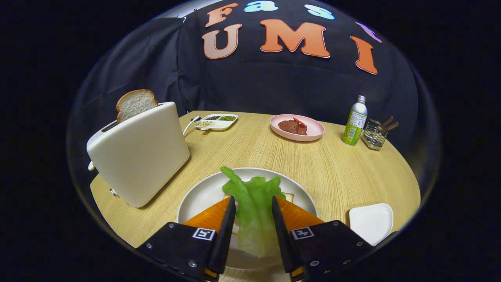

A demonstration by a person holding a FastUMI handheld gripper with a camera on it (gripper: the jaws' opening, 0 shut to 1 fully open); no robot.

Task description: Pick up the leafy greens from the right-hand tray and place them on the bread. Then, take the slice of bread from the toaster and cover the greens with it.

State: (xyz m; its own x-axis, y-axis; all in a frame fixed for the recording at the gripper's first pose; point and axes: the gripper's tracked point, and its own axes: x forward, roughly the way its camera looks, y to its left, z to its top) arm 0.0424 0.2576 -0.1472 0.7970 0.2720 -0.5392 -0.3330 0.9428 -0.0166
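My gripper (253, 201) is shut on the leafy greens (254, 207), a pale green lettuce leaf that stands between the two fingers and sticks out past their tips. It hangs over a large white plate (199, 192). A slice of bread (289, 196) lies on that plate, mostly hidden under the leaf and the fingers. To the left stands a cream toaster (141, 152) with a second bread slice (135, 103) poking up from its slot. A small white tray (371, 222) sits just right of the fingers.
At the back of the round wooden table (340, 172) are a pink plate with red meat (296, 127), a divided dish of beans (216, 121), a green bottle (355, 121) and a wire holder (375, 133). The toaster's cord runs behind it.
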